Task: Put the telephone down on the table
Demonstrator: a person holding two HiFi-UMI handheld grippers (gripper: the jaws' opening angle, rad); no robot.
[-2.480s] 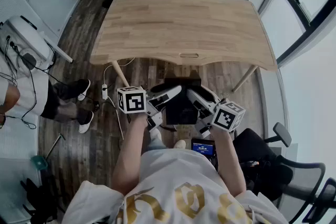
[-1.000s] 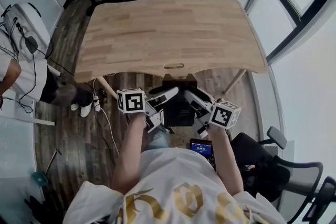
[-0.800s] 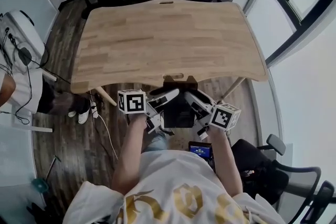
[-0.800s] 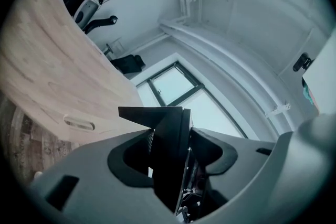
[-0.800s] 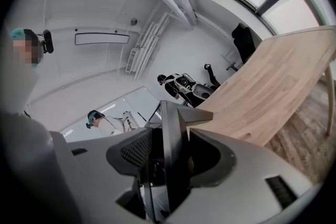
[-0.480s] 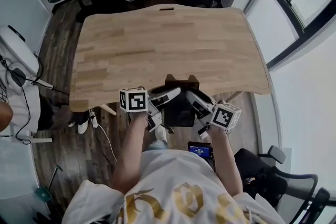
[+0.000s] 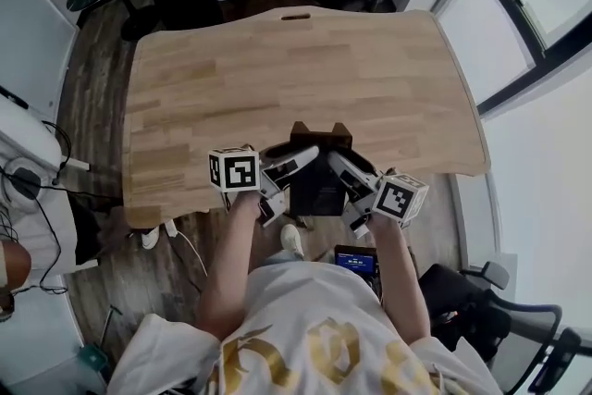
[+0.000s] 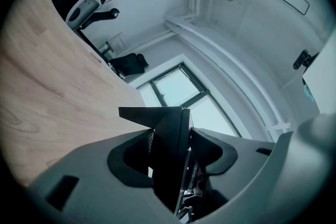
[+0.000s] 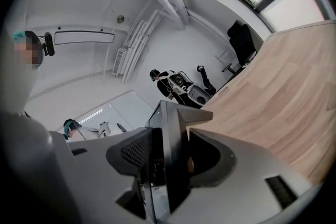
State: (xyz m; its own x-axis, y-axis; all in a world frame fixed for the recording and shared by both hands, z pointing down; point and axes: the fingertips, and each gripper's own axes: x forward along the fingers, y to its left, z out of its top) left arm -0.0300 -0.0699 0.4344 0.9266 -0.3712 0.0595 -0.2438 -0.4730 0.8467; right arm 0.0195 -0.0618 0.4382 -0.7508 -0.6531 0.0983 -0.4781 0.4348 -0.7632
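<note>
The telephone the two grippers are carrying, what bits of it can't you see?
- Head view: the telephone is just a dark shape; the left gripper and right gripper cover its sides, and no buttons show.
- Left gripper view: only its thin edge shows; the gripper's body hides its lower part.
- Right gripper view: the same.
- Whether it touches the table: cannot tell.

One telephone (image 7: 318, 185), two claws (image 7: 294, 158) (image 7: 344, 169), one wooden table (image 7: 277, 79), one person (image 7: 305, 328)
</note>
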